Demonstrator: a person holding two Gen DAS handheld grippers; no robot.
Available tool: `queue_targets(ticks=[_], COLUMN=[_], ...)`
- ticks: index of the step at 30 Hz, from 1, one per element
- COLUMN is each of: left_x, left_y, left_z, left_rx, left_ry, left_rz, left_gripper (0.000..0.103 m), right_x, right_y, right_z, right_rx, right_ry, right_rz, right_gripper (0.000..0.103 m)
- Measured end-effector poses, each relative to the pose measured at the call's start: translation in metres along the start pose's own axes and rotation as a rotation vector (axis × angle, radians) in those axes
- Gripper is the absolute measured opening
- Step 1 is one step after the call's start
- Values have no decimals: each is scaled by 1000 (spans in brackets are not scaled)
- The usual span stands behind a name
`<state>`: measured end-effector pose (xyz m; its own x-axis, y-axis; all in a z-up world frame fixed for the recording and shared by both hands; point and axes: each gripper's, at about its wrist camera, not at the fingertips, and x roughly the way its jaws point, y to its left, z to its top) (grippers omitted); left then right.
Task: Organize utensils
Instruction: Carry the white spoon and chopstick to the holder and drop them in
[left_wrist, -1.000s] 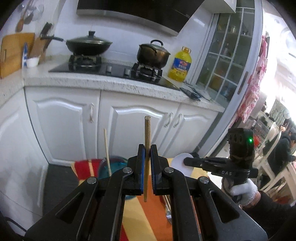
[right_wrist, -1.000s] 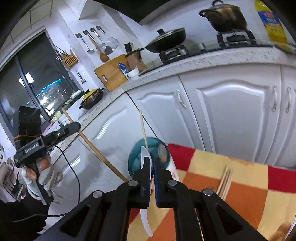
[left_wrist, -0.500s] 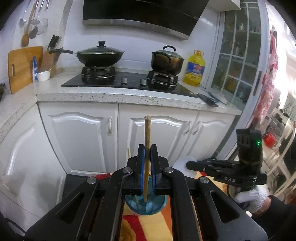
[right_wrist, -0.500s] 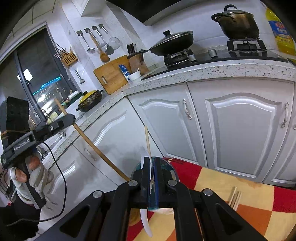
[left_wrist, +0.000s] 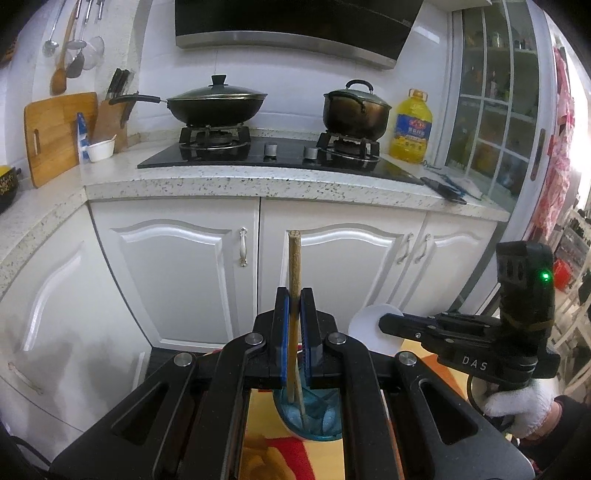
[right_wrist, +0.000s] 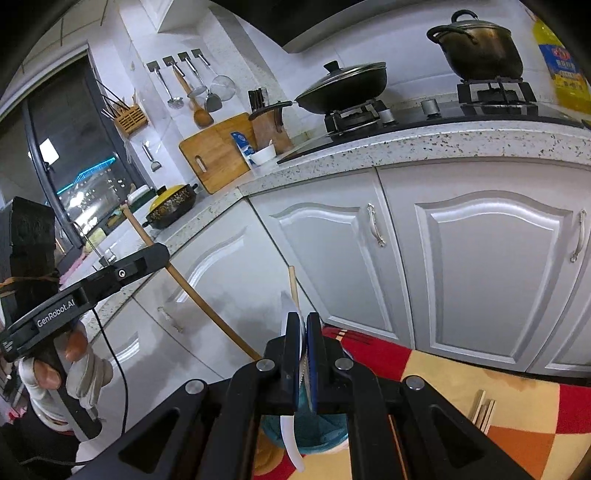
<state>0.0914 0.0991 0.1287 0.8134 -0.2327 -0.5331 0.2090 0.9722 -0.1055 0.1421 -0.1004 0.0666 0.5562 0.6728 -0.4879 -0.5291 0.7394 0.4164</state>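
While the left tongs (left_wrist: 294, 332) clamp a wooden chopstick (left_wrist: 294, 266) upright over the blue holder (left_wrist: 314, 417) on the checked cloth (right_wrist: 480, 387), the right tongs (right_wrist: 303, 354) — just beside — pinch a white plastic knife (right_wrist: 290, 435) above that same holder.

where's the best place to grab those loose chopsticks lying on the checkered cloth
Take the chopsticks across their shafts near the middle, coming from above with the jaws straddling the bundle. They lie flat and side by side on the cloth, so only their narrow width is likely pinchable.
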Motion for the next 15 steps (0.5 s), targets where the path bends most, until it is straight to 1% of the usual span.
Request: queue_targets(ticks=[4, 9, 13, 15], left_x=[10, 22, 27, 31], left_y=[-2, 0, -3, -5], left_z=[-9, -20, -32, -38], left_rx=[19, 0, -8, -10], left_ry=[9, 43, 64, 77], left_rz=[23, 16, 5, 4], left_gripper=[4, 4, 4, 4], right_x=[9, 22, 32, 37], right_y=[7, 11, 15, 14], right_z=[-2, -8, -21, -29], right_rx=[-22, -41, -87, -100], right_ry=[-33, -62, -79, -71], right_rz=[-19, -65, -128, -147], right_gripper=[3, 3, 3, 3])
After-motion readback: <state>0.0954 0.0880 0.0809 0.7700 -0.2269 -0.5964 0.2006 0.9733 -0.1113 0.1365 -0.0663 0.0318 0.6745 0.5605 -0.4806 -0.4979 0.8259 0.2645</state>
